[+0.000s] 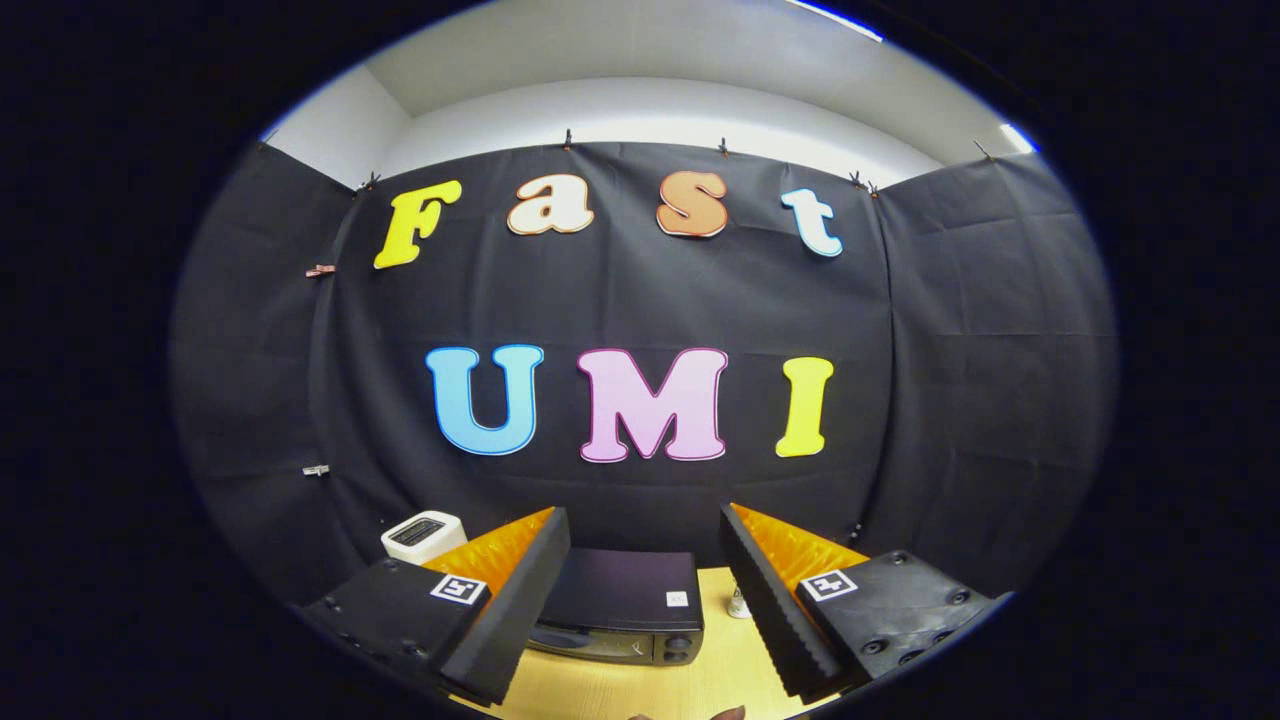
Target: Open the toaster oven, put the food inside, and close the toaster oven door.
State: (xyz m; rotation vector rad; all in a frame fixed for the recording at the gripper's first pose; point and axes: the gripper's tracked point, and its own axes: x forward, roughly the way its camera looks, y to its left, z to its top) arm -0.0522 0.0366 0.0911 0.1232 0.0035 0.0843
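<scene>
A dark toaster oven stands on the wooden table, seen from above and in front, between and just beyond my two fingers. Its door looks closed, with knobs on the right of its front. My gripper is held high above the table, open wide, with nothing between its fingers. A small brown piece, perhaps the food, peeks in at the nearest edge of the table; I cannot tell what it is.
A white pop-up toaster sits to the left, behind the left finger. A small white bottle-like item stands right of the oven, close to the right finger. The black cloth wall rises behind the table.
</scene>
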